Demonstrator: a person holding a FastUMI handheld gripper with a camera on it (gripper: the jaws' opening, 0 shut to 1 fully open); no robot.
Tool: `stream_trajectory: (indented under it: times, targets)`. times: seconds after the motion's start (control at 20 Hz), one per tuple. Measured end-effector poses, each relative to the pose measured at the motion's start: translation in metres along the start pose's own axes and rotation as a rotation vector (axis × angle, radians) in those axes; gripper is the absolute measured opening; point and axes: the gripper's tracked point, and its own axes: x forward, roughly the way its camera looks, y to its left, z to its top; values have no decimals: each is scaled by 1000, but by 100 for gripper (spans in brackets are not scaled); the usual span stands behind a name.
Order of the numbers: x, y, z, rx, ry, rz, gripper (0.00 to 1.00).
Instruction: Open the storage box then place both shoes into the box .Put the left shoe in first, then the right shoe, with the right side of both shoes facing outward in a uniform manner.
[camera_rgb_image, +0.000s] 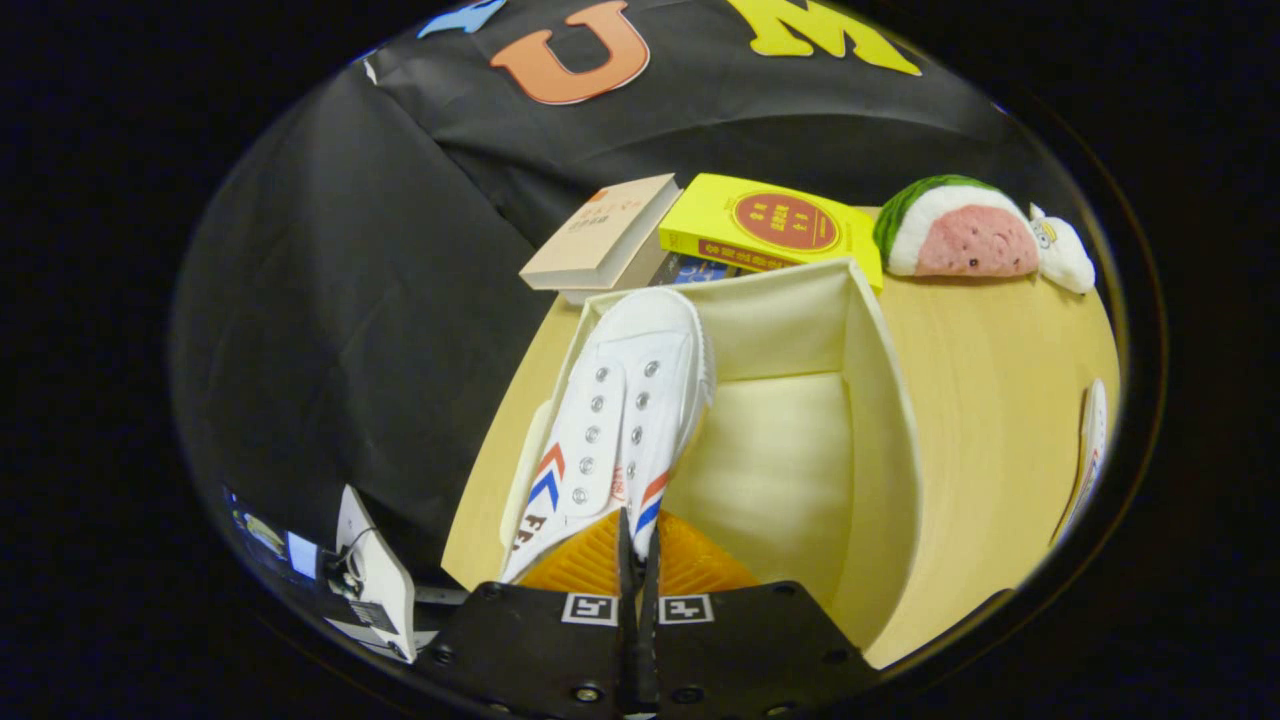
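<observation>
Inside the storage box (880, 420), we see our gripper (636, 540) clenched on a white shoe (620, 410). Beyond lie books (770, 225) and a watermelon plush (960, 230).

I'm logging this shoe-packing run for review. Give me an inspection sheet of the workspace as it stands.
Surface: pale wooden table, bare to the right of the box.
Job's things: cream storage box open; white shoe held over its left part, toe pointing away; second shoe lies on the table, right of the box.
Clutter: tan book, yellow book and watermelon plush beyond the box.
Grippers: gripper fingers pinched on the shoe's heel edge.
Cables: thin cable by a white device, left of the fingers.
Surroundings: black cloth wall.
</observation>
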Motion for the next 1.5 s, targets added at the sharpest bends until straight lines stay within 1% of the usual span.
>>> stream_trajectory:
  times: [0.1,0.15,0.25,0.35,0.4,0.55,0.6,0.75,0.9,1.1,1.2,1.35,1.5]
  targets:
    - [1,1,-3,-17,-3,25,7]
    - [0,5,-4,-24,1,39,20]
    - [-2,4,-7,-19,9,37,50]
    - [-7,6,-1,-18,-23,54,80]
    - [-14,9,4,-32,-42,57,85]
    - [-42,8,15,-89,-118,58,87]
    - [-54,3,19,-118,-153,49,90]
    - [-95,-19,30,-209,-266,11,95]
    - [-142,-55,41,-240,-373,-16,96]
    - [-193,-118,44,-226,-476,-50,96]
    - [-214,-160,44,-225,-514,-93,96]
    - [-243,-224,32,-195,-526,-163,96]
    - [-259,-276,23,-154,-524,-201,96]
